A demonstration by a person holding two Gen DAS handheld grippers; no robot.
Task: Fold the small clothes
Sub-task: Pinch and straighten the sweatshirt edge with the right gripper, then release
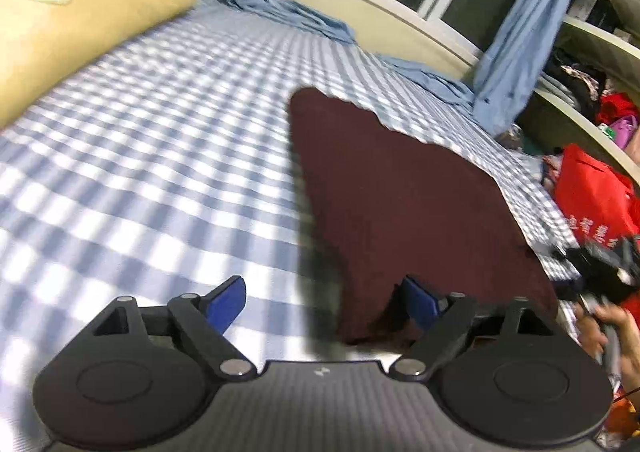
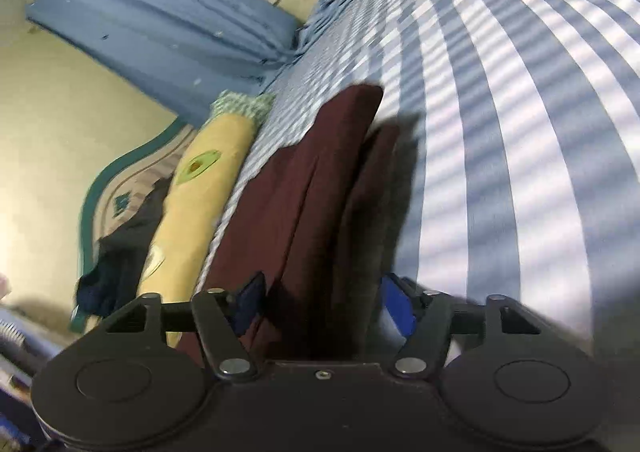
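Note:
A dark maroon garment (image 1: 400, 195) lies on the blue-and-white checked bed sheet (image 1: 160, 155). My left gripper (image 1: 324, 304) is open just above the sheet at the garment's near left edge; its right finger (image 1: 420, 304) rests over the cloth, its left finger (image 1: 228, 304) over the sheet. In the right wrist view the garment (image 2: 304, 187) runs forward between the fingers of my right gripper (image 2: 324, 308), which is open around its near folded edge. The right gripper also shows at the far right of the left wrist view (image 1: 600, 276), held by a hand.
A long yellow plush pillow (image 1: 80, 19) lies along the bed's far left side. Blue curtains (image 1: 516, 35) hang at the bed's far edge. A red bag (image 1: 592, 195) and cluttered shelves sit to the right.

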